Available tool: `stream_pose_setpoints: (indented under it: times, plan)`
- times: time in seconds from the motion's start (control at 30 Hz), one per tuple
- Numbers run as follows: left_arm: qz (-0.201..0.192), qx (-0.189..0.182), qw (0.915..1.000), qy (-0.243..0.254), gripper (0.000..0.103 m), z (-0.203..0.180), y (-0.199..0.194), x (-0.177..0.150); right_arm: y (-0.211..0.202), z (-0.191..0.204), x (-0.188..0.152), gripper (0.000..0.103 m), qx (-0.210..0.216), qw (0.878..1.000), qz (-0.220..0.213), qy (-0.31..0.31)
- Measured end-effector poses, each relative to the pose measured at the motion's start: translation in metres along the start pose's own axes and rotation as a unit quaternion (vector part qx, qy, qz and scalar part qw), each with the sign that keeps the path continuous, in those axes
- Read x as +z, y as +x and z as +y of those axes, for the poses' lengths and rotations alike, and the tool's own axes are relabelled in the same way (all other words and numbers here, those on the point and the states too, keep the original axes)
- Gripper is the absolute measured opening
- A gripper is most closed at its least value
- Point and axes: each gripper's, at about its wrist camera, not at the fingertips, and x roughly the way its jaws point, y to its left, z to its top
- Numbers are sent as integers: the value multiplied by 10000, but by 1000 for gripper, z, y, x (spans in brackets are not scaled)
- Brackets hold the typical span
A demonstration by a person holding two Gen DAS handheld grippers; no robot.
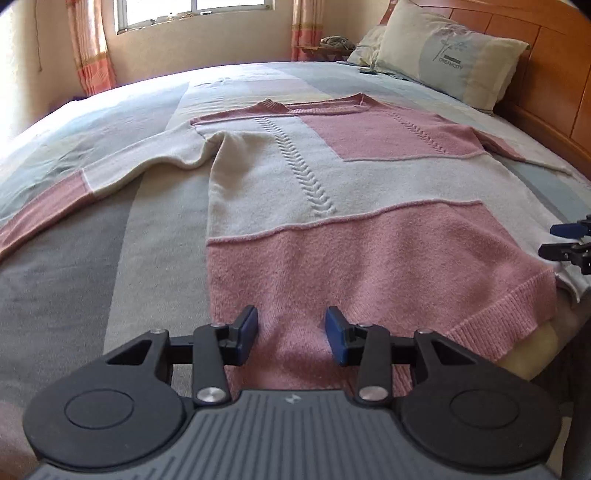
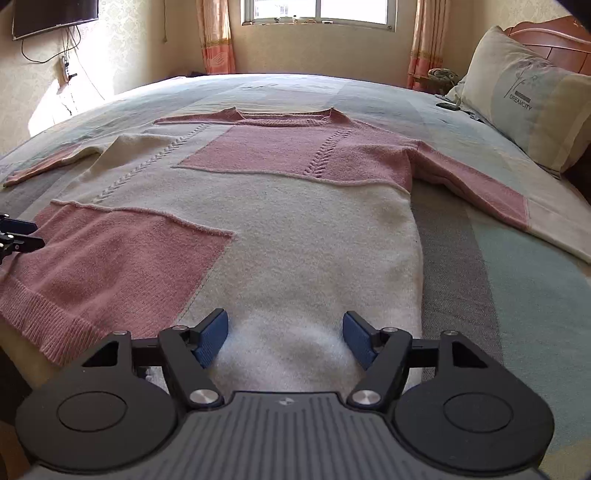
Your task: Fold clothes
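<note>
The sweater point(image 1: 332, 192) lies flat on the bed point(image 1: 110, 236), sleeves spread. My left gripper point(image 1: 291, 332) and right gripper point(image 2: 284, 339) hover at its hem (jaws apart, empty), spaced for gripping it.

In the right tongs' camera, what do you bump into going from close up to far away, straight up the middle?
Right tongs → sweater → bedspread → window.
</note>
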Motion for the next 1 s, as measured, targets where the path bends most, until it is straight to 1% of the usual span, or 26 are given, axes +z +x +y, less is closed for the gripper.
stream_pose_setpoints:
  times: [0.03,0.07,0.1,0.13,0.2,0.23,0.27,0.33,0.37,0.43,0.47,0.5,0.53,0.57,0.6,0.67,0.7,0.77,0.83,0.87,0.9,0.93,0.97,1.0]
  plan:
    - [27,13,9997,-244,41,7,3,-1,-10,-3,-9,78,-5,10000,7,90]
    - [95,14,9994,-321,42,9,2,-1,-21,-4,-19,79,9,9999,7,125]
    - [146,-2,9996,-247,42,9,-2,3,-27,-2,-24,80,-4,10000,47,-20]
    - [116,-23,9996,-237,42,9,-4,10,-34,1,-29,82,-14,9998,87,-159]
    - [-20,-29,9998,-197,43,10,-6,27,-39,2,-18,82,36,9997,138,-214]
    - [-217,28,9997,-140,45,10,-3,40,-42,3,-12,82,61,9996,164,-241]
    - [-332,57,9994,-117,48,8,2,52,-44,3,-7,82,81,9994,180,-269]
    - [-363,50,9992,-157,52,4,23,76,-36,7,16,86,-87,9992,-148,-364]
    - [-370,63,9992,-153,52,0,34,86,-31,9,27,87,-166,9986,-303,-405]
    - [-242,66,9995,-195,52,-9,58,93,-8,7,45,87,-60,9994,-286,-188]
    - [-79,13,9996,-260,52,-13,69,91,7,5,50,87,-71,9996,-246,-96]
    - [108,-37,9995,-311,52,-17,77,86,19,3,50,87,-125,9999,-91,16]
    - [115,-23,9994,-326,51,-21,79,77,32,1,50,87,-175,9997,71,129]
    - [5,14,9994,-355,51,-24,72,66,40,-3,43,88,-147,9991,321,251]
    - [25,-18,9990,-454,51,-23,64,56,35,-6,33,91,-80,9996,126,239]
    - [58,-157,9973,-710,51,-19,45,37,18,-11,16,93,-79,9994,166,301]
    - [102,-203,9970,-744,51,-18,37,31,9,-13,8,93,-80,9992,187,330]
    - [260,-206,9979,-553,52,-19,26,28,-12,-12,-9,93,-126,9991,243,321]
    - [411,-263,9975,-512,52,-16,22,37,-22,-8,-11,94,-102,9988,446,167]
    - [386,-323,9974,-509,52,-13,22,47,-26,-6,-11,95,-86,9984,546,90]
    - [217,-367,9980,-467,53,-10,22,59,-27,-5,-5,95,-16,9982,596,16]
    - [9,-321,9988,-373,55,-8,24,72,-26,-5,3,94,60,9985,550,-10]
    - [-163,-245,9992,-287,56,-7,30,87,-25,-6,12,94,104,9991,420,-46]
    - [-272,-188,9991,-246,57,-4,38,103,-21,-6,28,95,97,9996,203,-149]
